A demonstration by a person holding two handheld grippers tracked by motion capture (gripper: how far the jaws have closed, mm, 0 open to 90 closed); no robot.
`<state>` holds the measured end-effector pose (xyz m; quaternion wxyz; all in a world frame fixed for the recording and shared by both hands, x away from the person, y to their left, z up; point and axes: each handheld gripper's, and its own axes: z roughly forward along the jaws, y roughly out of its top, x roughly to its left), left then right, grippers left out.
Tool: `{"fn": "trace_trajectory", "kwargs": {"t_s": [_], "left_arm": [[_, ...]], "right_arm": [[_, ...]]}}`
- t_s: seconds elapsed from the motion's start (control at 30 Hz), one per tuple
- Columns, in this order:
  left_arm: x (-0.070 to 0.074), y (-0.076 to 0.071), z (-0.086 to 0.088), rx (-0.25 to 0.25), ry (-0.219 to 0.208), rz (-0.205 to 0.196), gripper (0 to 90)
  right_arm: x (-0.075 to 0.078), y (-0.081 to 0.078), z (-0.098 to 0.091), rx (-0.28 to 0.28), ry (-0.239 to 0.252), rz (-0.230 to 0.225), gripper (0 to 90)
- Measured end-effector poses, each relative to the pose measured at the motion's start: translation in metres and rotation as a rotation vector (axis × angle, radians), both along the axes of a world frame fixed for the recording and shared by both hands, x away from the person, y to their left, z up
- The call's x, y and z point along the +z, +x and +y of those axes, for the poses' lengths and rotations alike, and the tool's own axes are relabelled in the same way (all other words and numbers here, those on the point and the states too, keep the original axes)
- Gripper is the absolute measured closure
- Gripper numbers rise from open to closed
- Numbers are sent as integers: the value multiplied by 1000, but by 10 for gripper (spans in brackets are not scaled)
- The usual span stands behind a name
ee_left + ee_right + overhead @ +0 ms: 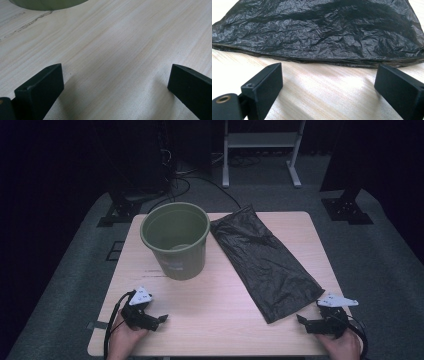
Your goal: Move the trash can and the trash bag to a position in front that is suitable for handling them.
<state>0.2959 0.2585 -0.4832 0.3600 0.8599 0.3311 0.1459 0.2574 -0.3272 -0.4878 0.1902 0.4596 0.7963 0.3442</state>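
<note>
1. The left gripper (161, 319) rests low over the pale wooden table (220, 310) at its near edge, jaws spread wide with nothing between them.
2. The right gripper (328, 82) has its jaws released and apart, facing the near hem of the crinkled black plastic bin bag (319, 32), just short of it.
3. The bag lies flat, running diagonally away beside the bucket. It looks light, limp and slippery; pinching one layer at the near hem seems best.
4. The round olive-green plastic bucket (175, 240) stands upright and appears empty.

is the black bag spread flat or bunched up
Spread flat. The black bag lies stretched out and crinkled on the table, right of the green bucket, with nothing inside it bulging.
</note>
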Motion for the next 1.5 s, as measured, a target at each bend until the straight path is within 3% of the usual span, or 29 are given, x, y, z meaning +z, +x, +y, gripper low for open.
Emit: {"fn": "trace_trajectory", "kwargs": {"t_s": [0.2,0.57,0.87,1.0,1.5], "left_arm": [[5,0,4,15,-39,5,0],[38,0,11,43,-98,-17,0],[67,3,11,62,-105,-39,0],[88,8,9,62,-104,-50,0],[123,28,2,56,-108,-56,0]], "right_arm": [[0,0,0,-1,0,0,66],[0,0,0,-1,0,0,66],[0,0,0,-1,0,0,66],[0,0,0,-1,0,0,66],[0,0,0,-3,-1,0,66]]}}
